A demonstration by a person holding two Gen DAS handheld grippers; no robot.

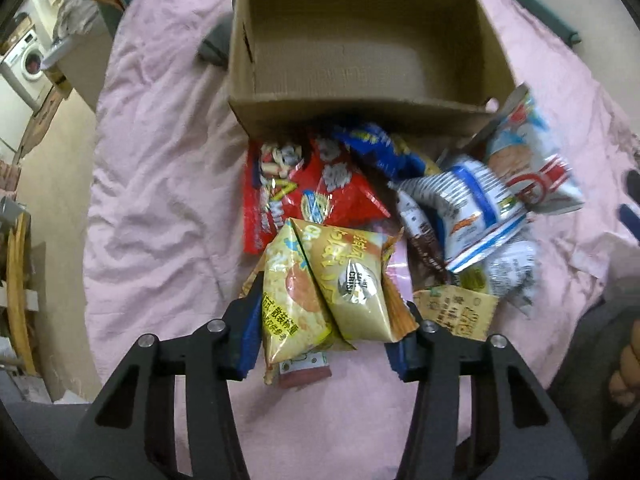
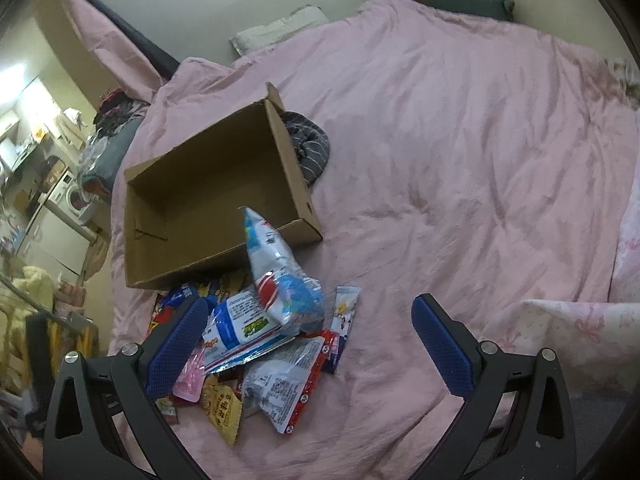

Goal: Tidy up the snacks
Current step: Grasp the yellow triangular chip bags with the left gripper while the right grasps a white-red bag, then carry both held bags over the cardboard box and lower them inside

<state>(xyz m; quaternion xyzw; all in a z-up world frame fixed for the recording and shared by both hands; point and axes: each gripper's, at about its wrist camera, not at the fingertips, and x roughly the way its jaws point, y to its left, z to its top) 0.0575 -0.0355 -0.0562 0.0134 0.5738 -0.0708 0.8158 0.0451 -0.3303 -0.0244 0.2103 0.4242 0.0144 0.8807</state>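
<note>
Left claw (image 1: 328,316): closed on the yellow snack bag (image 1: 320,292), which is creased down its middle between the blue pads; the bag sits at 6 o'clock in the left wrist view, at the near edge of the pile.
Right claw (image 2: 316,344): wide, nothing between its fingers, hanging over the right side of the pile.
Snack pile (image 2: 256,340): loose packets on the pink bed cover (image 2: 460,160), heaped just in front of the box's near wall.
Cardboard box (image 1: 360,52): open, seemingly empty, at 12 o'clock from the left claw.
Step in hand: judged to be carrying the yellow bag to the box.
Doing it well: lift straight up until the bag clears the red packet (image 1: 320,184) it overlaps, then carry it over the near wall before letting go.
In the way: the white-and-blue packet (image 2: 276,272) leans against the box's near wall at 1 o'clock and could be knocked.
Around: striped cloth (image 2: 310,148) behind the box; washing machine (image 1: 30,62) at 9 o'clock, off the bed.
</note>
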